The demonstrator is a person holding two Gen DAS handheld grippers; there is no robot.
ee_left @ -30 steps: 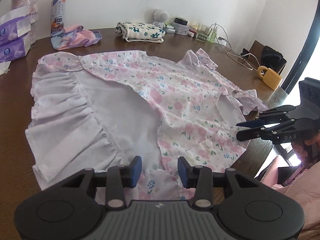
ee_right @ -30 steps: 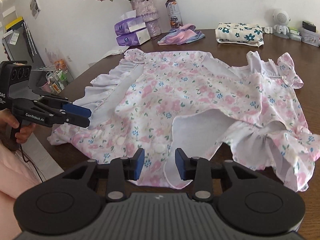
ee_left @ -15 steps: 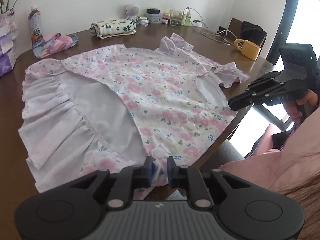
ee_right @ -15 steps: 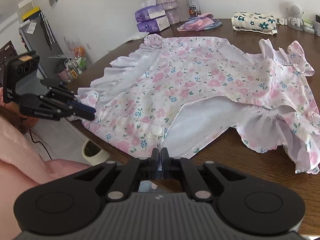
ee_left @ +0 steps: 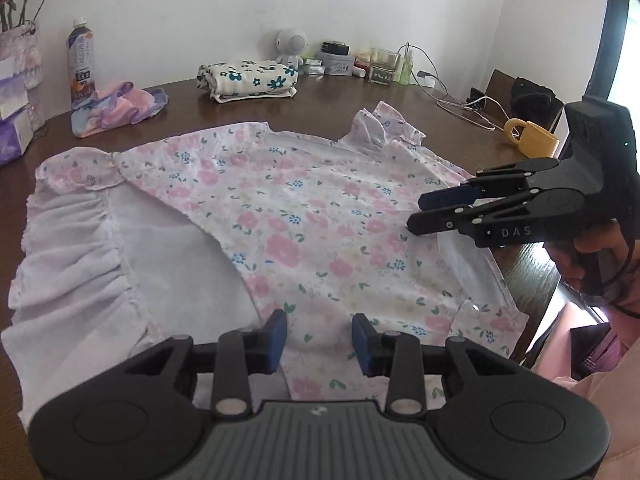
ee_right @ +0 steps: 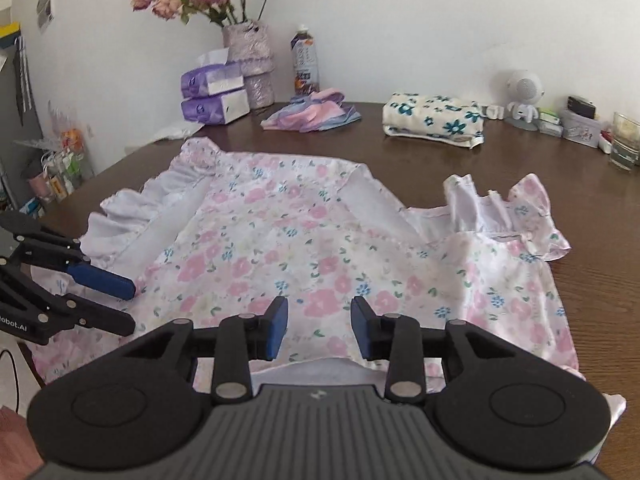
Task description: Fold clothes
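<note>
Both the left gripper and right gripper have just let go, jaws parted; the pink floral cotton dress now lies folded over on the dark wooden table, ready for another fold.

Not much to read here tbh. The right gripper has "DAS" in pale letters on its side, over at 3 o'clock in the left wrist view. In the right wrist view the left gripper shows "obot.AI" at 9 o'clock, with the start cut off by the edge. The bottle at 12 o'clock has a printed label, but it's too small to make out.
</note>
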